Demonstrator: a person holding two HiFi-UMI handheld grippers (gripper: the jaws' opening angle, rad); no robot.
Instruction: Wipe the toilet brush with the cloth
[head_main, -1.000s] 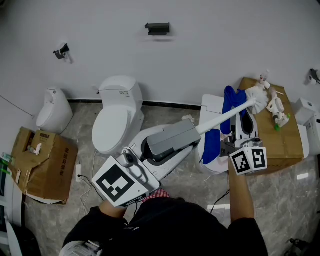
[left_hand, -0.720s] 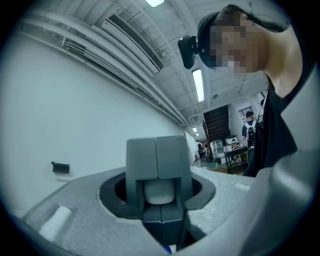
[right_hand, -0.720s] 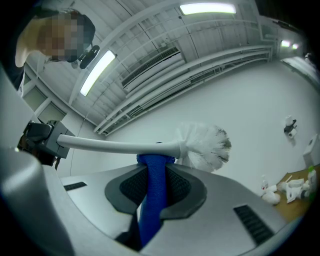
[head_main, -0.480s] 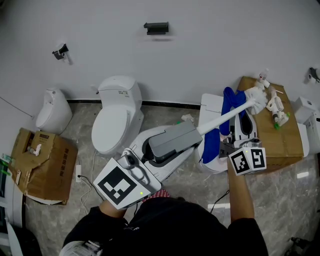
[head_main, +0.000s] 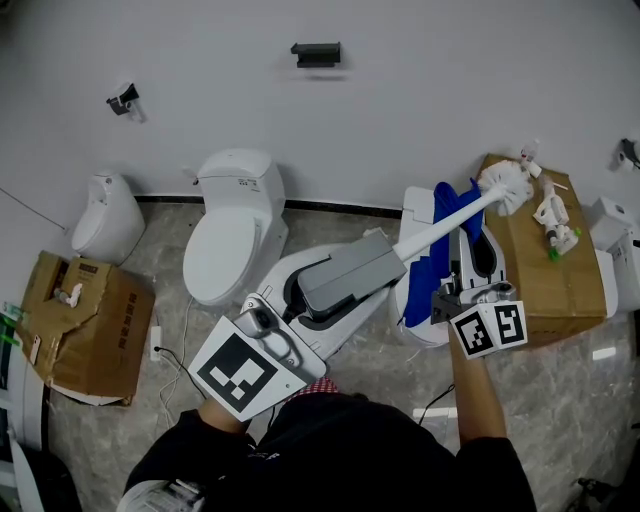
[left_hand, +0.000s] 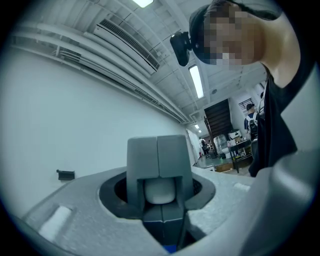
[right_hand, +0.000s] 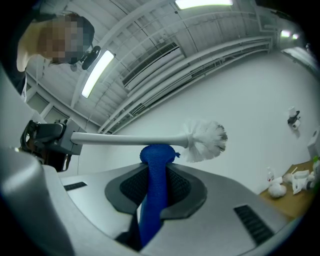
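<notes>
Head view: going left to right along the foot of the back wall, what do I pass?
Along the wall: small white urinal → white toilet → blue cloth → cardboard box.

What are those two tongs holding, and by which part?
Left tongs: the toilet brush, by its handle's end. Right tongs: the blue cloth, just below its bunched top.
</notes>
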